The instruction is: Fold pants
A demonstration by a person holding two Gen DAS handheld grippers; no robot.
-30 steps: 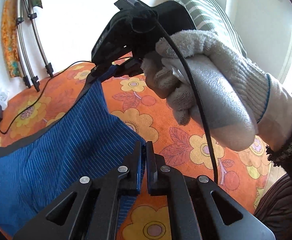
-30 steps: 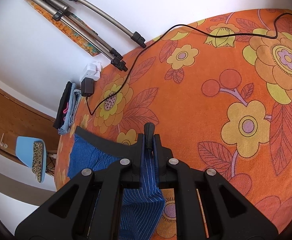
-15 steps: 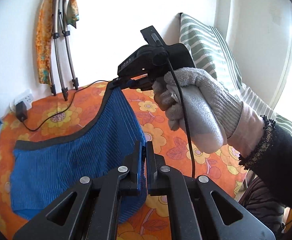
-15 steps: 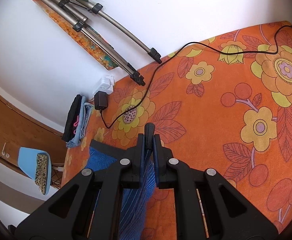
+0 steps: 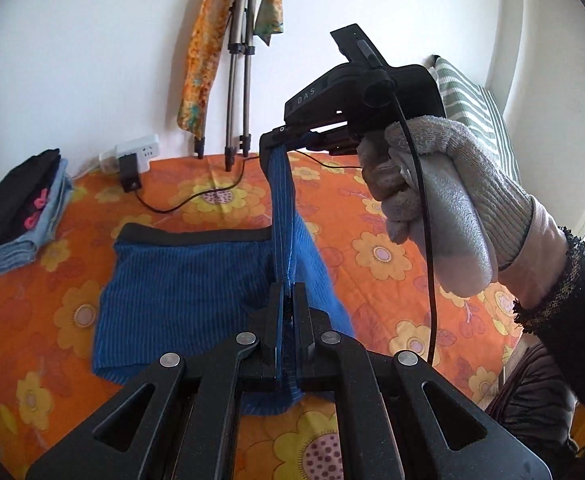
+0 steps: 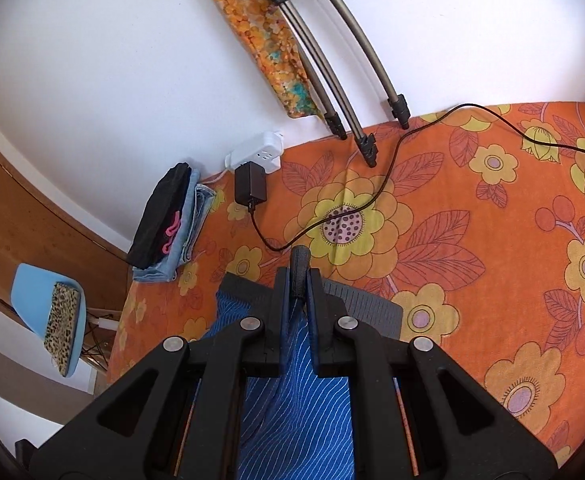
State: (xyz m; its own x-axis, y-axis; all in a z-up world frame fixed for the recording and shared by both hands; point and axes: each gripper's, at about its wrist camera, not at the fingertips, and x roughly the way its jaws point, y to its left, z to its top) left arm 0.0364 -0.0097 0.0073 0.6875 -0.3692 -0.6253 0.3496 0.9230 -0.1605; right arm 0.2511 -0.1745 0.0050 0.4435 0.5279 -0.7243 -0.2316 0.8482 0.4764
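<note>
Blue pinstriped pants [image 5: 180,292] with a black waistband lie on the orange flowered bedspread [image 5: 392,248]. My left gripper [image 5: 288,292] is shut on the hem edge of the pants. My right gripper [image 5: 276,140], held by a gloved hand, is shut on the waistband corner and lifts it above the bed. The edge between the two grippers is stretched taut. In the right wrist view the right gripper [image 6: 299,276] pinches the dark waistband, with the blue fabric [image 6: 296,408] hanging below.
A stack of folded clothes [image 5: 16,216] sits at the bed's left edge. A power strip with a black adapter [image 5: 130,164] and its cable lie by the wall. Tripod legs [image 5: 236,80] lean on the wall. A striped pillow [image 5: 472,108] is at the right.
Both grippers have lifted the right side of the pants higher and carried it left. The held edge now stands up taut over the flat part.
</note>
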